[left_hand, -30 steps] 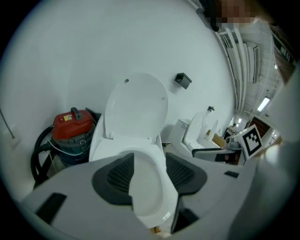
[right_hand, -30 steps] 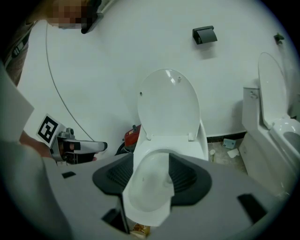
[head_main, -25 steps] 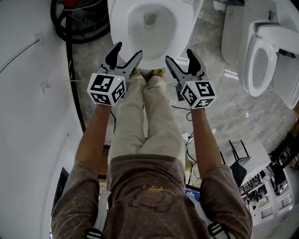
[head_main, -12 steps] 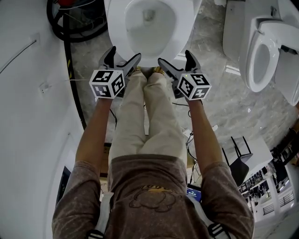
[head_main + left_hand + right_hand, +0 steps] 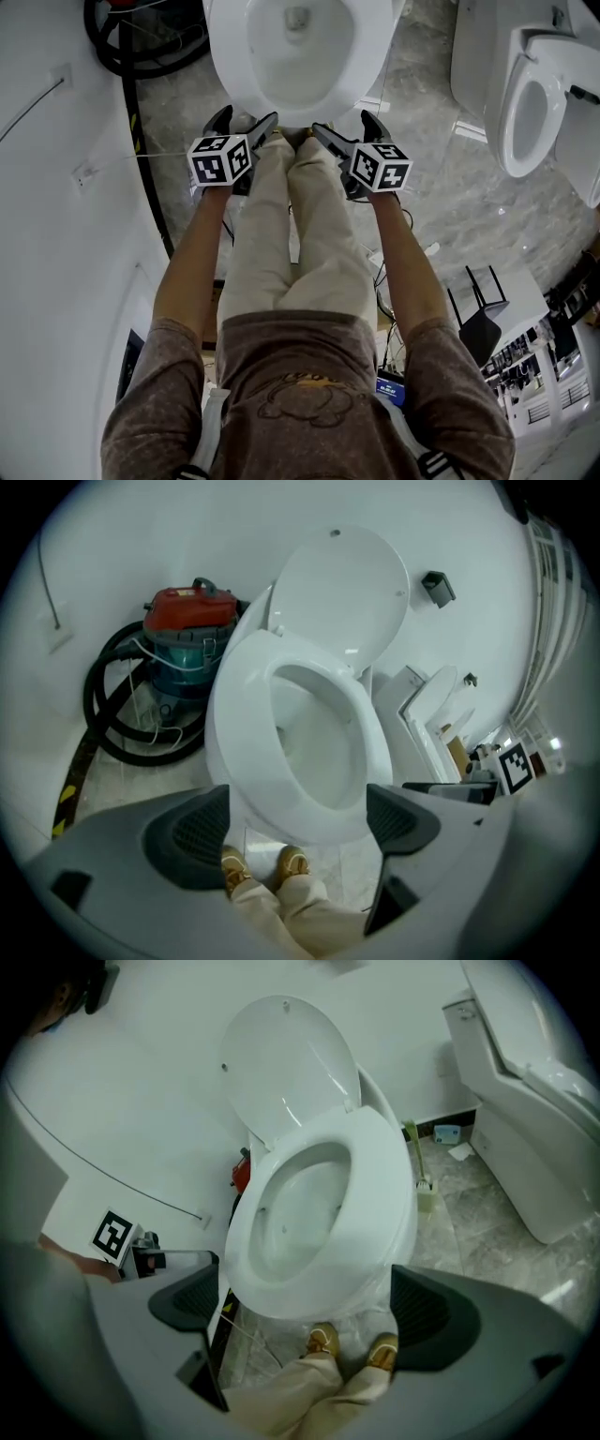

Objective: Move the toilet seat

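The white toilet seat [image 5: 367, 58] lies flat on the bowl, and the lid [image 5: 342, 592] stands raised behind it. The seat's front [image 5: 281, 803] fills the middle of the left gripper view. In the right gripper view the seat [image 5: 380, 1204] is likewise in the middle. My left gripper [image 5: 246, 120] hangs just short of the seat's front left edge. My right gripper [image 5: 344, 124] hangs at the front right. Both point steeply down. Their jaws have just been opening and stand wide, and no pad touches anything.
A red and teal vacuum cleaner [image 5: 187, 630] with a black hose [image 5: 131, 56] stands left of the toilet. A second toilet [image 5: 534, 94] is at the right. A toilet brush [image 5: 422, 1185] stands by the wall. The person's legs [image 5: 291, 216] and shoes [image 5: 323, 1340] are below the bowl's front.
Both grippers have sunk toward the front of the bowl and drawn closer together. Their jaws stand wider than a second ago.
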Action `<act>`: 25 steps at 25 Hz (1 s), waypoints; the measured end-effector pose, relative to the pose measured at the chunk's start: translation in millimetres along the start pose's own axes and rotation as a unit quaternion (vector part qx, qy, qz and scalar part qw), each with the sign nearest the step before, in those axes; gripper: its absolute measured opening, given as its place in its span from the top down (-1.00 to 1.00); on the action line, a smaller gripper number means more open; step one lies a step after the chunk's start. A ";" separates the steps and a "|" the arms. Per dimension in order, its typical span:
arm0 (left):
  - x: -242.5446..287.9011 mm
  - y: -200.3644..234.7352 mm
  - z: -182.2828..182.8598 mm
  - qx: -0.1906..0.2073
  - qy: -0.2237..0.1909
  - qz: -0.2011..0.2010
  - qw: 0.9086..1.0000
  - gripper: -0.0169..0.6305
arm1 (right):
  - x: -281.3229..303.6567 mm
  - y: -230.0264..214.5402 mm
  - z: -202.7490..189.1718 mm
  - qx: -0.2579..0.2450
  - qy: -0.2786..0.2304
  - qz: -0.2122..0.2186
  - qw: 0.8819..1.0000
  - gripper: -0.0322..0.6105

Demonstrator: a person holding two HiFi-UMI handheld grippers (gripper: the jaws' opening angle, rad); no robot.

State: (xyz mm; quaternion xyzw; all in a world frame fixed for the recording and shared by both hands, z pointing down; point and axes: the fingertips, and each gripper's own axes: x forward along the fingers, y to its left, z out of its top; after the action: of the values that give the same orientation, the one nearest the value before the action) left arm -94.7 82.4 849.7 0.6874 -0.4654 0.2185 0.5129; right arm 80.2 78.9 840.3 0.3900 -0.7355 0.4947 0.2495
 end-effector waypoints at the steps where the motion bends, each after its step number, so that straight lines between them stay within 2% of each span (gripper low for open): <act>1: 1.8 1.3 -5.1 -0.006 0.007 -0.001 1.000 -0.42 | 3.0 0.4 -6.6 0.004 0.009 0.003 1.000 -0.87; 9: 20.7 -5.1 -33.1 -0.003 0.053 -0.016 0.998 -0.42 | 23.9 -3.5 -32.5 0.028 0.047 0.008 0.998 -0.87; 19: 29.6 -11.0 -33.3 -0.007 0.055 -0.030 0.998 -0.42 | 34.9 0.9 -33.9 0.021 0.054 0.010 0.998 -0.86; 25: 27.9 -13.0 -30.5 -0.033 0.055 -0.045 0.997 -0.42 | 34.8 6.7 -31.8 0.029 0.047 0.005 0.998 -0.86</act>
State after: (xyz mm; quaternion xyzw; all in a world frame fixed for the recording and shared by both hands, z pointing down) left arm -65.0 99.1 876.5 0.6773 -0.4117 0.2174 0.5697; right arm 54.3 98.3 875.2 0.3703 -0.7100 0.5348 0.2699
